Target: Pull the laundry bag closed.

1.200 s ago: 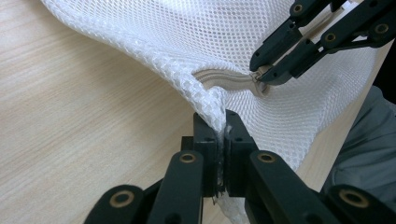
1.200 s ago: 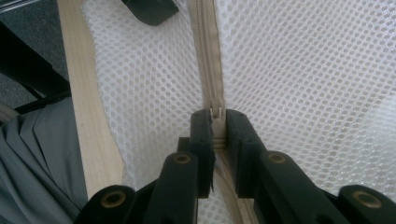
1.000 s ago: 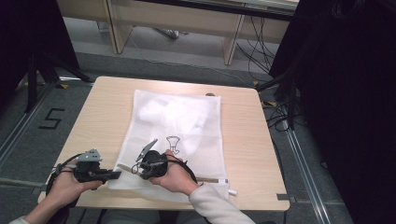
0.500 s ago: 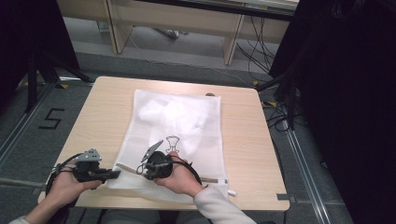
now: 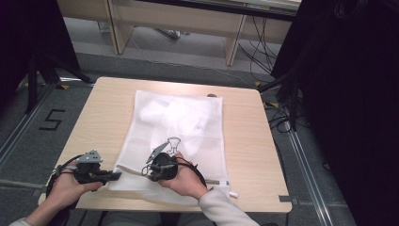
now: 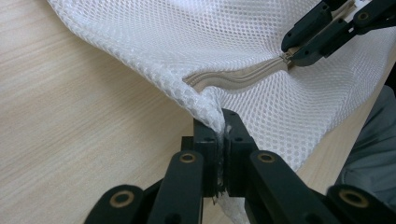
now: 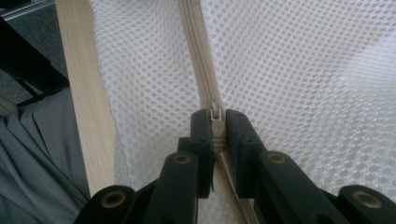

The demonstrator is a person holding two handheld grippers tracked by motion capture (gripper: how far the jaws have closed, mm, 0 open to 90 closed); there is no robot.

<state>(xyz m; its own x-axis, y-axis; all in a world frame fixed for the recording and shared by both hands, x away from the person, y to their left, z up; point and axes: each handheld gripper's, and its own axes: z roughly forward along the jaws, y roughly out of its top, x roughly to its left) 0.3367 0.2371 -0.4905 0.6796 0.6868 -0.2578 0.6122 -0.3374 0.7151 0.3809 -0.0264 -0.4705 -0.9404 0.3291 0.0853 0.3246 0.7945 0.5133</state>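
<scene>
Light wood table [image 5: 94,113] stands on grey carpeted floor [image 5: 141,52]; a black "5" marking [image 5: 51,120] sits on the floor left of it, beside floor rails [image 5: 19,129]. Beyond the table, pale wooden desk legs [image 5: 117,26] with loose cables [image 5: 254,52] running near them. Black curtain [image 5: 348,94] at right, dark stand legs [image 5: 42,70] at left; lighting even.
</scene>
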